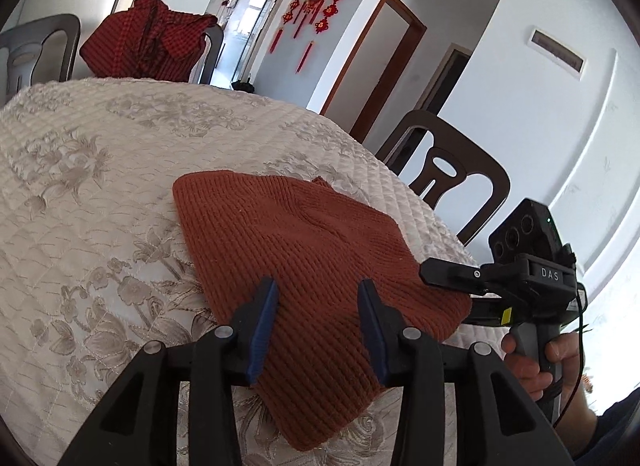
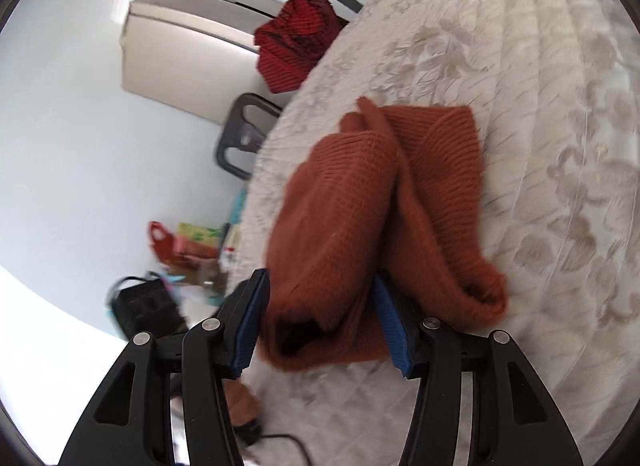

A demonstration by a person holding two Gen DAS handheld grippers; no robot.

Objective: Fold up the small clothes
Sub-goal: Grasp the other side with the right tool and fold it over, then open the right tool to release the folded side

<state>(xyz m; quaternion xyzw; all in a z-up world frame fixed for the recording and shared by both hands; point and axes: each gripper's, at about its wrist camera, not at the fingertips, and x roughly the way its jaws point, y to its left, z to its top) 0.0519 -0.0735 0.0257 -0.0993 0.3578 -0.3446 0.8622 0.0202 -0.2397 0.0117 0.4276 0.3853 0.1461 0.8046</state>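
blue-padded fingers (image 1: pixel 264 330) of the left gripper (image 1: pixel 318 326) spread wide, hovering over the near part of the rust knit garment (image 1: pixel 312 262), gripping nothing. lying folded flat on the quilted floral cloth (image 1: pixel 100 169) ahead of those tips. over on the right gripper (image 2: pixel 322 320), fingers (image 2: pixel 394 330) parted around a bunched fold of the same knit (image 2: pixel 360 201), fabric filling the gap; firm pinch or not, cannot tell. beyond the tips, red checked cloth (image 1: pixel 148 37) draped on a chair.

You have one rust knit garment (image 1: pixel 304 250), one red checked garment (image 1: pixel 148 41), three chairs (image 1: pixel 452 169), one table (image 1: pixel 80 169) and two grippers (image 1: pixel 316 322).
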